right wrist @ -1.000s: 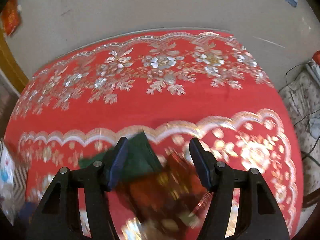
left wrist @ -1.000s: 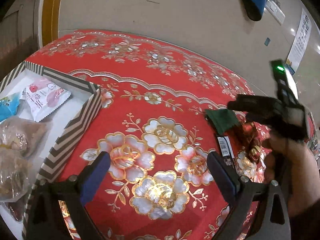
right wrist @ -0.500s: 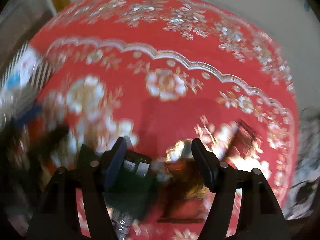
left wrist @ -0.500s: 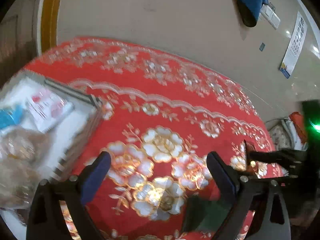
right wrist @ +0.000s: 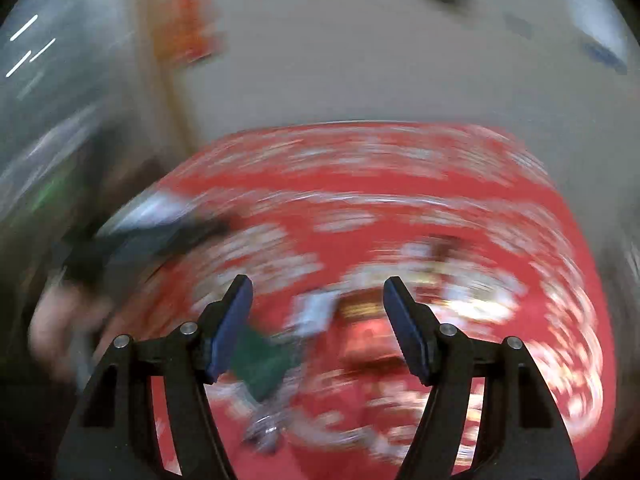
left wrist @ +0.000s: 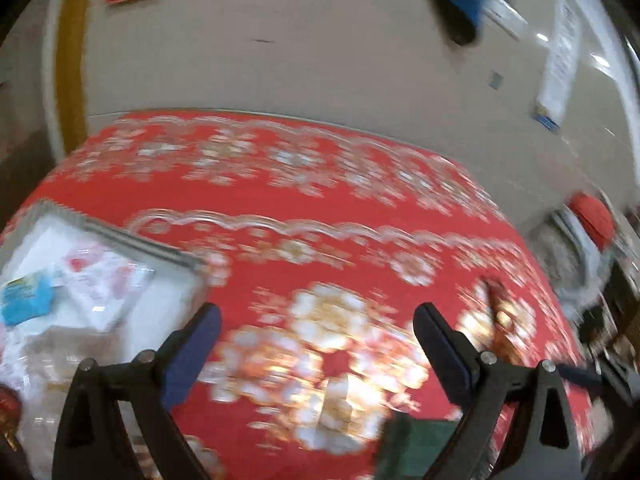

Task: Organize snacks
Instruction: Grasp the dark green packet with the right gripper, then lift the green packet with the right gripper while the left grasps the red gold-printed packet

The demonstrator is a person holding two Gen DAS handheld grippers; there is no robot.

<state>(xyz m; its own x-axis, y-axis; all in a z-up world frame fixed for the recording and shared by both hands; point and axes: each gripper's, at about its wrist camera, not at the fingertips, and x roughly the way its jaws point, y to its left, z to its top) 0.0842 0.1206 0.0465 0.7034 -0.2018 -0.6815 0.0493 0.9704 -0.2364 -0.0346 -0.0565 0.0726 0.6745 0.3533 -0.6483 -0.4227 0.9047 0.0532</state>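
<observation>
My left gripper is open and empty above the red flowered tablecloth. The striped snack box lies at its left, with a blue packet and a white-and-pink packet inside. A green-and-red snack packet lies low between the left fingers, near the right one. In the blurred right wrist view my right gripper is open, with the same packet lying between and below its fingers; the jaws do not grip it. A small dark red packet lies on the cloth at right.
The table's far edge meets a grey floor. A red object and clutter stand off the table at right. The left hand and gripper show blurred in the right wrist view.
Both views swing fast and blur. The right gripper has carried the green-and-red packet leftward toward the left gripper and box, and its jaws now stand wide apart around it.
</observation>
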